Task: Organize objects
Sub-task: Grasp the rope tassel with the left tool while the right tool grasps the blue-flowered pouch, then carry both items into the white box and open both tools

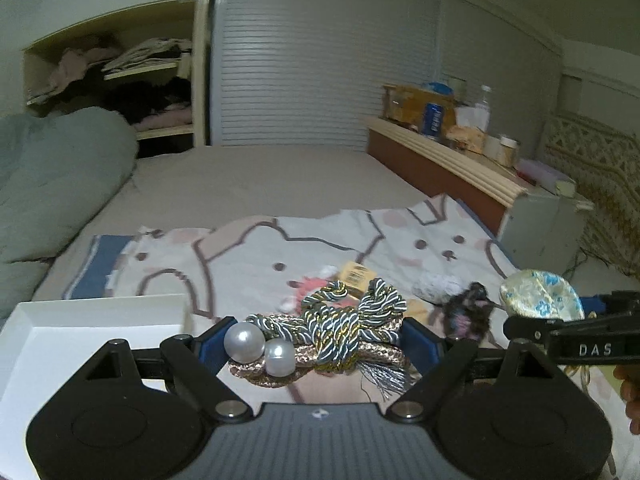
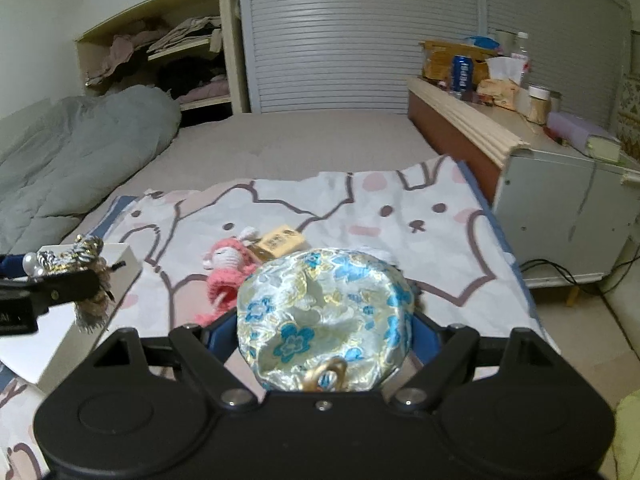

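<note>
Left gripper (image 1: 316,344): its fingers stand wide and are closed on a knotted cord ornament (image 1: 344,320) of grey-gold and rose-gold rope, with two pearl beads (image 1: 256,348) at its left end and a grey tassel (image 1: 380,380) hanging at the lower right. The ornament is held clear of the rabbit-print blanket (image 1: 248,256) on the bed.

Right gripper (image 2: 324,332): its fingers also stand wide and are closed on a round brocade pouch (image 2: 324,312) with a blue floral pattern and a gold ring (image 2: 326,374) at its near edge. The pouch is likewise off the blanket.

A white open box (image 1: 80,320) lies at the left, just beside the left gripper. It is the likely destination for both items.

Risks:
- The cord ornament is soft and irregular. The fingers bear on rope loops only, so a loop may compress and the piece may slip or rotate.
- The tassel and beads hang free and may catch on the box rim during lowering.
- The pouch is slick fabric and may squeeze out forward.
- The two grippers are near each other; a converging path to the box may cause a collision.

Orientation: the ornament's long axis runs roughly across the fingers, left to right, with beads pointing left and tassel right. The pouch is round, with no clear long axis; its ring faces the camera.
</note>
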The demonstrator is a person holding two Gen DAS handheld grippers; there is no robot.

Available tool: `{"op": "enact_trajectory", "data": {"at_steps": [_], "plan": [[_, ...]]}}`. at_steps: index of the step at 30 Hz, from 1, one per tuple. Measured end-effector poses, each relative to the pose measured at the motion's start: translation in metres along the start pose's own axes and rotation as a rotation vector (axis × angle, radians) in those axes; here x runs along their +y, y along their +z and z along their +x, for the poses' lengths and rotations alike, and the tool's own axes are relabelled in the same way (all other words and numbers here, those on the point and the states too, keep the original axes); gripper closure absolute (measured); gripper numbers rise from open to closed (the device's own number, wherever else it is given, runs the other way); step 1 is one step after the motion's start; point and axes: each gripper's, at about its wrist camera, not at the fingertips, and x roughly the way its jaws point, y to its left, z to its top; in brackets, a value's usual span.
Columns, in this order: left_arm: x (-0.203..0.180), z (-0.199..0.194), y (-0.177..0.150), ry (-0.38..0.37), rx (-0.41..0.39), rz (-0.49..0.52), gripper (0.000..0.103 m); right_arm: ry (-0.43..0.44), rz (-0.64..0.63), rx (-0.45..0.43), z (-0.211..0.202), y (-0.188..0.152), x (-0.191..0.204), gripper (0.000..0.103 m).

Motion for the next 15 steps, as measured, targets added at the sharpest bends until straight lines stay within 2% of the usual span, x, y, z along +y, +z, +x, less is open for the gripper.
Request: {"op": "enact_trajectory", "data": {"at_steps": [7, 15], "plan": [[0.052, -0.006, 0.010, 0.069, -0.017, -0.060, 0.016, 0.025, 0.005, -0.013, 0.015, 0.013, 0.042, 0.018], [0.120, -0.004, 0.017, 0.161, -0.035, -0.161, 0.016, 0.088, -0.006, -0.018, 0.051, 0.035, 0.105, 0.018]]}}
